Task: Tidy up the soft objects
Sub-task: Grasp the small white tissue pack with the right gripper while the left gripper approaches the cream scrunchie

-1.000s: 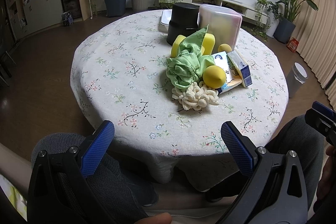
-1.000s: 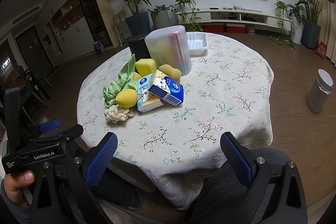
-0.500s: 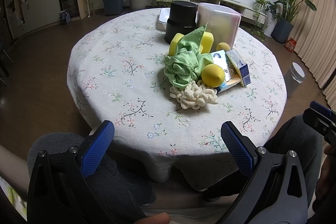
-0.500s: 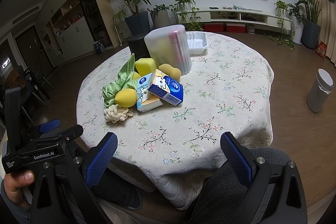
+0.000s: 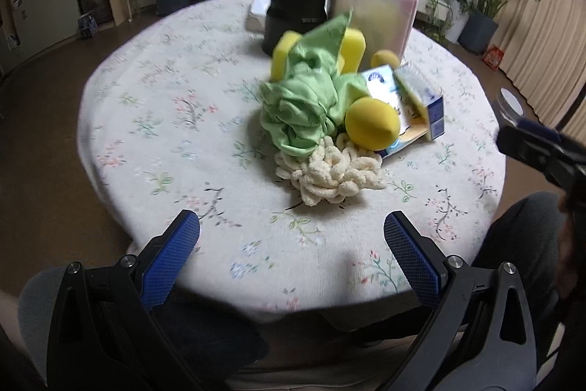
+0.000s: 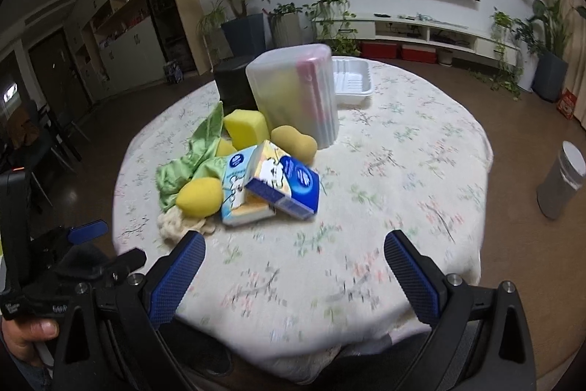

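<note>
Both the left tool and right tool are hovering released, approaching the soft pile; next, picking one item.

Matt floral cloth covers the surface; a sheeny green fabric, nubby cream chenille mop head, porous yellow sponge and frosted plastic container sit there.
</note>
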Available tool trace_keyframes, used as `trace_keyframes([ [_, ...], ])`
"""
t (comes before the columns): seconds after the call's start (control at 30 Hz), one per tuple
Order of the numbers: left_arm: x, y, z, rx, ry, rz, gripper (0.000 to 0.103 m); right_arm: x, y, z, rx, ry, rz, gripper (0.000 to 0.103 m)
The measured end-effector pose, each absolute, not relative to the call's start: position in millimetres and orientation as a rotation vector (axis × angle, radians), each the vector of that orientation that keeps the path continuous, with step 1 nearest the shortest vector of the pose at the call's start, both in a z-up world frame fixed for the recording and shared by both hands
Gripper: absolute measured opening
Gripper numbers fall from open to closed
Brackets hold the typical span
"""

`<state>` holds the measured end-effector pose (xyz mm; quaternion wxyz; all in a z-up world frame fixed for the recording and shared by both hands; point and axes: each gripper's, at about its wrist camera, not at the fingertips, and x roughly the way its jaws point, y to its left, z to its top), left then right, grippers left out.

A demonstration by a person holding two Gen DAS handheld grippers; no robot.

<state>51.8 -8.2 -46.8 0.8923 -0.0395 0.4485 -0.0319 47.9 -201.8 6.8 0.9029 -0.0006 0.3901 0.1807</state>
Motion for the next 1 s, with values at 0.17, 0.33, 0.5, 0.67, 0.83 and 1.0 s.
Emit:
trace_keyframes([
  [0.17,65.7,-8.2,-59.2,-0.183,0.933,-0.115,0.101,86.4,-192.5,-7.0,-0.074,0.868,0.421,0.090],
  [0.33,74.6,-12.2,-65.5,-0.220,0.928,-0.135,0.101,115.9,-187.8,-15.3,-0.095,0.907,0.474,0.090],
  [0.5,82.8,-16.6,-64.8,-0.179,0.931,-0.126,0.088,131.2,-176.8,-26.0,-0.145,0.942,0.538,0.090],
  [0.67,85.3,-20.2,-64.7,-0.132,0.927,-0.117,0.071,138.2,-170.0,-35.8,-0.154,0.962,0.594,0.089],
  [0.83,83.5,-21.1,-63.7,-0.128,0.927,-0.138,0.052,133.7,-166.0,-36.5,-0.173,0.923,0.665,0.069],
  [1.0,80.6,-20.9,-64.0,-0.135,0.929,-0.159,0.048,127.9,-165.5,-35.6,-0.154,0.899,0.701,0.044],
])
